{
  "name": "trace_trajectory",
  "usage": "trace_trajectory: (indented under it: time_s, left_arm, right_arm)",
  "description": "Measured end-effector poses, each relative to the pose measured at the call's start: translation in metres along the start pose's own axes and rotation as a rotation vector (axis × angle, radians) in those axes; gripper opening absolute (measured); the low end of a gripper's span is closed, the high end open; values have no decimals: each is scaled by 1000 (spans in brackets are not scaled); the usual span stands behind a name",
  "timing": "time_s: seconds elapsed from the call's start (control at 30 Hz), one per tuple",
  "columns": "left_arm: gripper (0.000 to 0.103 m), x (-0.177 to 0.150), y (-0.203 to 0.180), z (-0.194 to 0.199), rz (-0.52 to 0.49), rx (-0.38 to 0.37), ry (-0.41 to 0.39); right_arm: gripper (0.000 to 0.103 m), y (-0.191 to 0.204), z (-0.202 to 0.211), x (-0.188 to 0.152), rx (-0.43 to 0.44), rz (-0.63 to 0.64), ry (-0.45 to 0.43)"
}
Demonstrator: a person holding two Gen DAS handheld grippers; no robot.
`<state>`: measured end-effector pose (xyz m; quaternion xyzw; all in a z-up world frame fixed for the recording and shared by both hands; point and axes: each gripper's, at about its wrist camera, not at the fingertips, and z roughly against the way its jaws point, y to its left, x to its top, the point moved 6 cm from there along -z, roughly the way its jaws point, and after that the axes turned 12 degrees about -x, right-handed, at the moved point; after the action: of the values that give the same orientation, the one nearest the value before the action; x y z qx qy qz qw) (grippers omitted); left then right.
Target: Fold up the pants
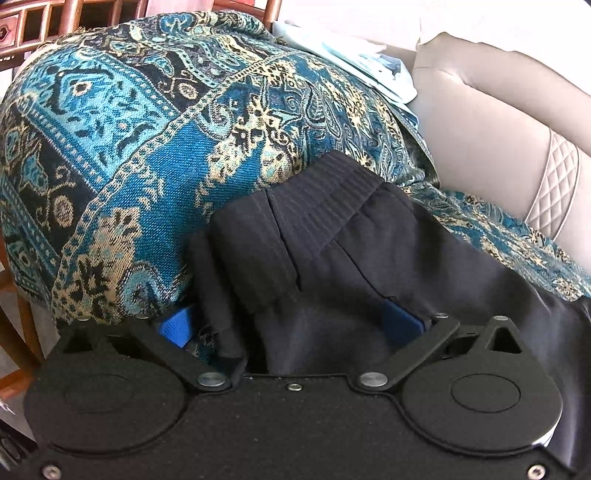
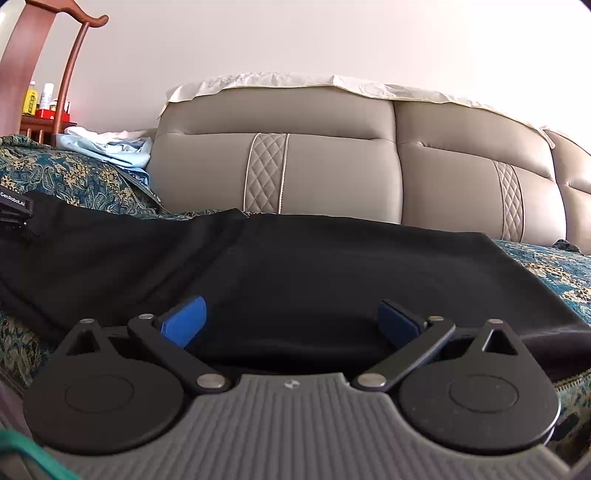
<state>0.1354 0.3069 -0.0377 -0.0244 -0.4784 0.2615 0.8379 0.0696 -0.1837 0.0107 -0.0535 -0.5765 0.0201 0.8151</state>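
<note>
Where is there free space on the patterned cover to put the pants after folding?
The patterned blue throw lies bare between the black pants and the wooden chair frame. It is crowded by the light blue clothes against the beige sofa back, and the pants fill the front.

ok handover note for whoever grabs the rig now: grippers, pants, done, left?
Left gripper: jaws wide open, straddling the bunched waistband end of the black pants; pads not pressing.
Right gripper: open, pushed up against the pants' flat part, nothing gripped.
Pants lie on the blue patterned throw over the sofa.
Done: laid out.
Left: grip both ends, fold.
</note>
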Motion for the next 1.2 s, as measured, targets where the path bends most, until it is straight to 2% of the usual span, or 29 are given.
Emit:
trace_trajectory:
  time_s: [0.23, 0.37, 0.43, 0.5, 0.67, 0.73, 0.87, 0.9, 0.93, 1.0, 1.03, 1.1, 1.2]
  left_arm:
    - [103, 0, -3, 0, -23, 21, 13]
    - [101, 1, 1, 3, -6, -11, -5]
    - [88, 0, 5, 8, 26, -9, -39]
    - [85, 1, 9, 11, 50, -20, -55]
    - [91, 5, 19, 11, 130, -87, -72]
    - [102, 5, 18, 9, 140, -105, -77]
    - [101, 3, 10, 3, 98, -69, -63]
    - [95, 3, 9, 4, 88, -55, -60]
    - [74, 3, 8, 6, 80, -24, -67]
    - [51, 5, 6, 11, 40, 45, -70]
    - [39, 5, 2, 14, 15, 44, -76]
    - [26, 7, -5, 21, -24, 39, -98]
    - [20, 11, -9, 28, -11, 9, -110]
  right_arm:
    - [103, 1, -1, 0, -4, 0, 3]
    - [103, 2, -1, 0, -11, -2, 6]
    - [103, 3, -1, 0, -15, -4, 7]
    - [103, 4, -1, 0, -18, -5, 8]
    - [103, 4, -1, -1, -16, -5, 7]
    - [103, 4, -1, -1, -17, -5, 6]
    - [103, 5, -1, -1, -17, -5, 8]
    - [103, 5, -1, -1, -17, -5, 10]
    - [103, 6, -1, -1, -17, -5, 12]
    - [103, 6, -2, -1, -16, -5, 18]
    - [103, 7, -2, 0, -13, -4, 20]
    - [103, 6, -3, 0, -5, 0, 25]
    - [103, 5, -4, 4, 7, 14, 41]
